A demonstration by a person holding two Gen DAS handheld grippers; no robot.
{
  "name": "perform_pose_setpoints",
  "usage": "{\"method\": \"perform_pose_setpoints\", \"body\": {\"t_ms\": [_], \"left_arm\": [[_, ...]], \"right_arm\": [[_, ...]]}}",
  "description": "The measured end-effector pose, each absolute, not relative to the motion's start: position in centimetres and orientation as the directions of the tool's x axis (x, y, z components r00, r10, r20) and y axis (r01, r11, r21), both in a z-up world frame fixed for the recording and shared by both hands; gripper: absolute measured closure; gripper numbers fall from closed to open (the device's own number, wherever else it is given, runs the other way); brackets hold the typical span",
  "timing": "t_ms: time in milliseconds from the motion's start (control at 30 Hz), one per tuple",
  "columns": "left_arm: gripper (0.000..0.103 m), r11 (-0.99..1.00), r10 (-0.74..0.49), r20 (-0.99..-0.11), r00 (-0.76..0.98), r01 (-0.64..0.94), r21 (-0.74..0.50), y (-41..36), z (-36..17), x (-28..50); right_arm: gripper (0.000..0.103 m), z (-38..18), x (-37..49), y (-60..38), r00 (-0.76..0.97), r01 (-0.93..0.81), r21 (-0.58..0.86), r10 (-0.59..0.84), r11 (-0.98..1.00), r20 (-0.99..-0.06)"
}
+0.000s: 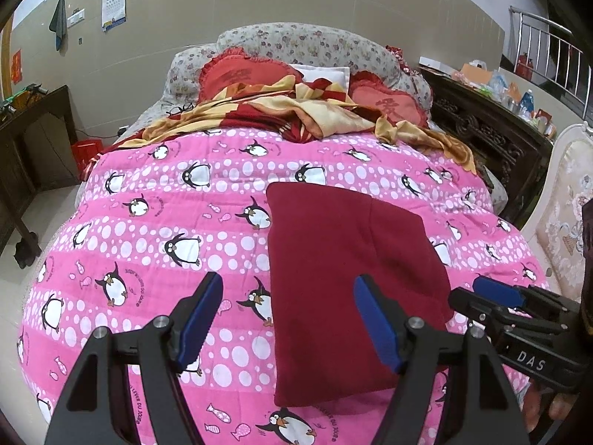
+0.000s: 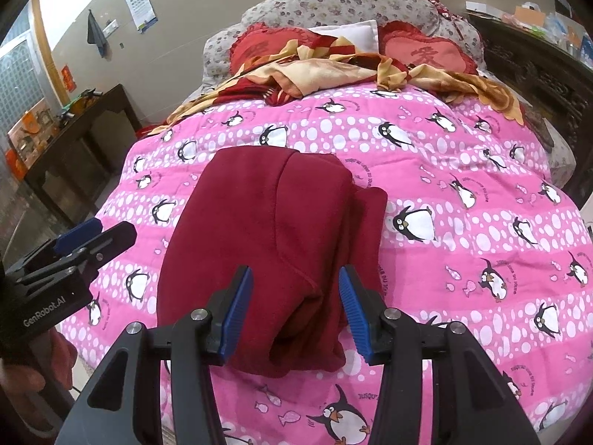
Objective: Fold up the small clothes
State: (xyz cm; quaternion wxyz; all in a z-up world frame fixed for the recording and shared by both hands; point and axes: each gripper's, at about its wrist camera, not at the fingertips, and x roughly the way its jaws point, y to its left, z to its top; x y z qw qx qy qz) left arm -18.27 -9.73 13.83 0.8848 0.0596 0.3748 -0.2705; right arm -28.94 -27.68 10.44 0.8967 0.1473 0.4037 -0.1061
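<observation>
A bed fills most of both views, covered by a pink penguin quilt with white dots that runs from the bottom edge up past mid-frame. At the top centre sits a grey floral headboard, and below it two red heart-shaped cushions, a white pillow, and a rumpled red and yellow blanket that lies across the quilt's far edge. Dark carved wooden furniture stands along the upper right of the left wrist view, its top crowded with small items too small to tell apart. A dark side table stands at the left of the right wrist view.

The dark red garment lies folded on the quilt, just right of centre in the left wrist view and centre-left in the right wrist view, with a seam running down its upper layer.

The left gripper hangs above the quilt at the bottom of its own view, its blue pads spread wide, with the garment's left edge in the gap between them and nothing pinched. The right gripper hovers over the garment's near edge at the bottom centre of its view; its jaws are parted, the cloth lies below and between the pads, and they do not press on it.
</observation>
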Motion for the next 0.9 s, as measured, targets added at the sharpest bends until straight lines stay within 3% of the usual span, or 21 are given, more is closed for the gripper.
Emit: {"method": "perform_pose_setpoints", "body": {"t_ms": [900], "left_arm": [[0.026,0.846,-0.428,-0.710,0.558,0.523,-0.099,-9.6,12.3,-17.4]], "right_arm": [[0.048,9.4,-28.2,-27.3,0.633,0.312,0.187,-0.057,0.931,-0.772]]}}
